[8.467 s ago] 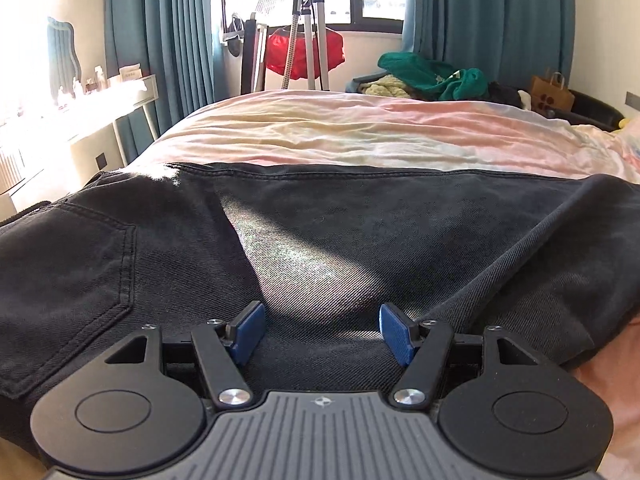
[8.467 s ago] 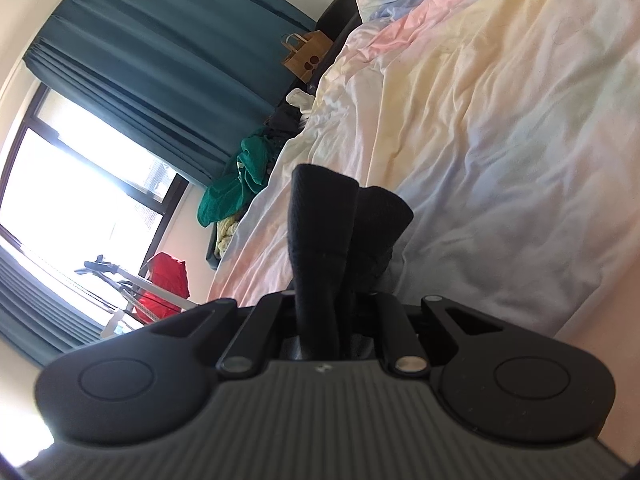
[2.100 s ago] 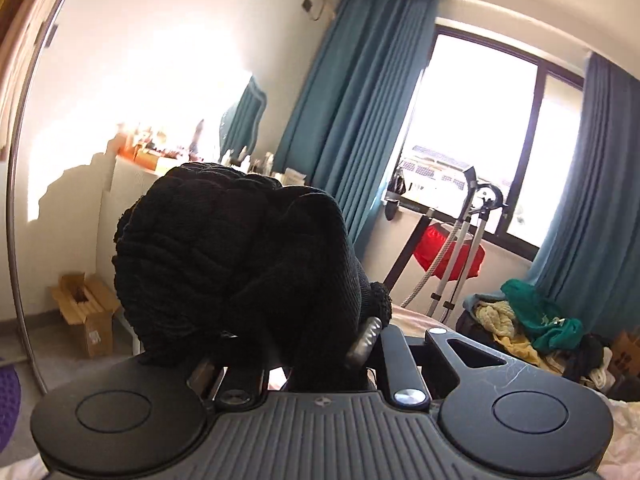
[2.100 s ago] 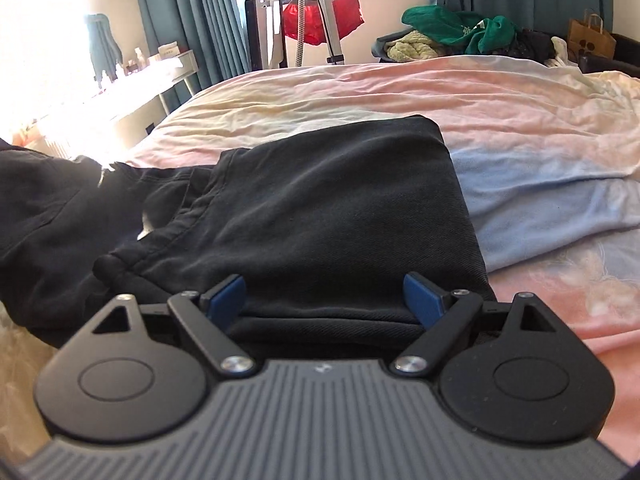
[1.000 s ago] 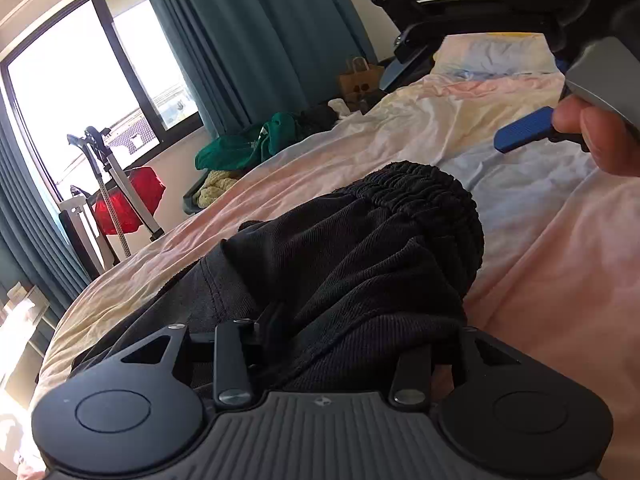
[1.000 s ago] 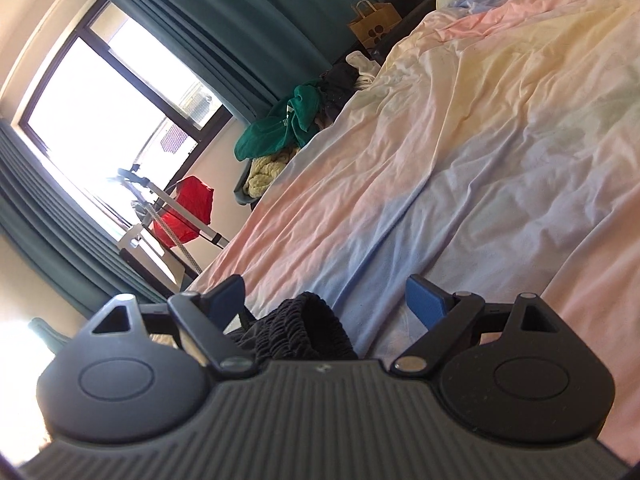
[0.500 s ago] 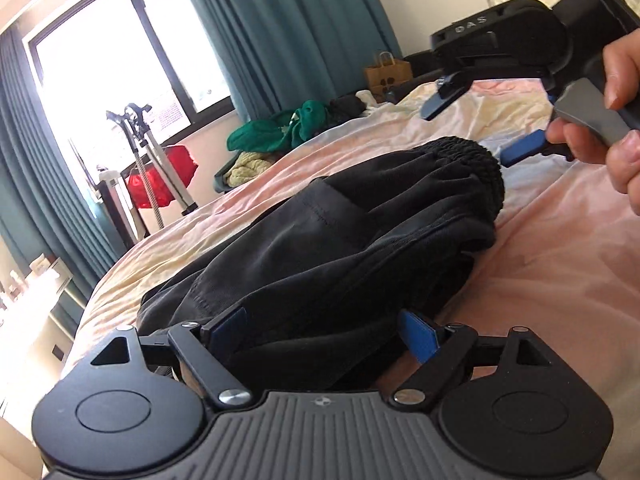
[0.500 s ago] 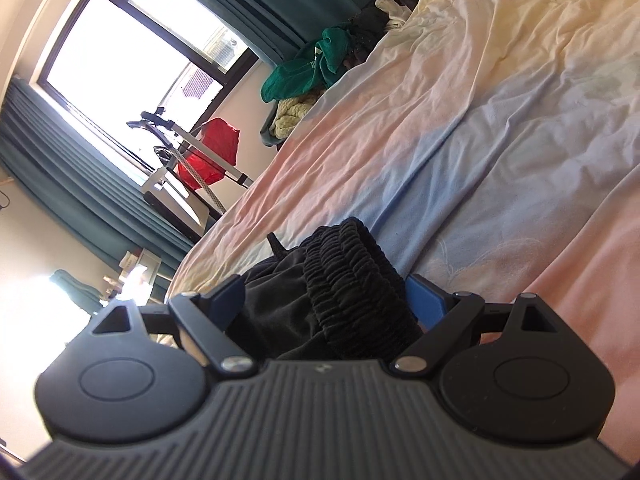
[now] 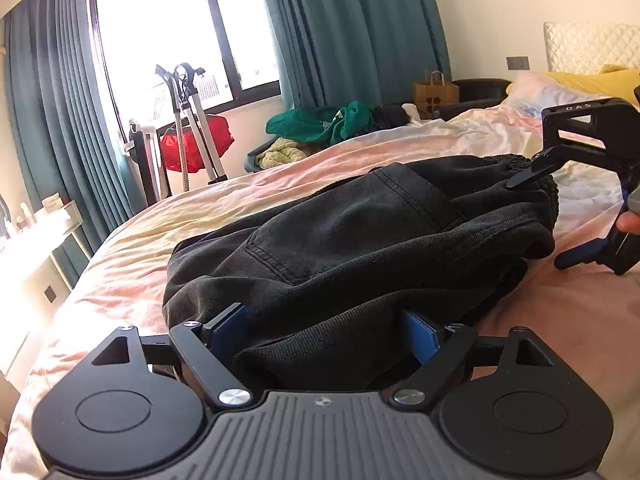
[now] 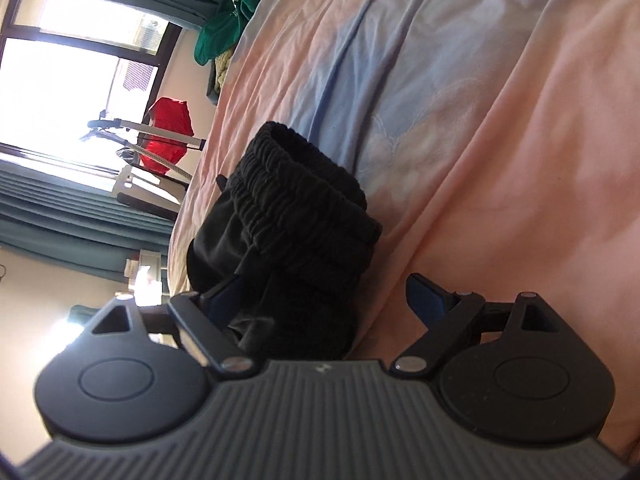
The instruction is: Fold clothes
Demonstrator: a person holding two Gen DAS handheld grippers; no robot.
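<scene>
Black trousers (image 9: 360,240) lie folded in a thick bundle on the pastel bed sheet (image 9: 560,320). My left gripper (image 9: 322,332) is open at the bundle's near end, and the cloth bulges loosely between its blue pads (image 9: 224,328). At the far right end my right gripper (image 9: 550,218) stands open beside the elastic waistband, held by a hand (image 9: 630,222). In the right wrist view, which is rolled sideways, the ribbed waistband (image 10: 296,216) sits just ahead of the open right gripper (image 10: 326,296), nearer its left finger.
A heap of green and yellow clothes (image 9: 320,124) lies beyond the bed's far side. A red bag on a metal stand (image 9: 192,144) stands by the window. A brown paper bag (image 9: 436,92) and a yellow pillow (image 9: 600,80) sit at the back right. A desk (image 9: 36,236) is left.
My left gripper let go of the trousers and now stands open, drawn back low at the bundle's end. The right gripper stayed open and rolled sideways beside the waistband.
</scene>
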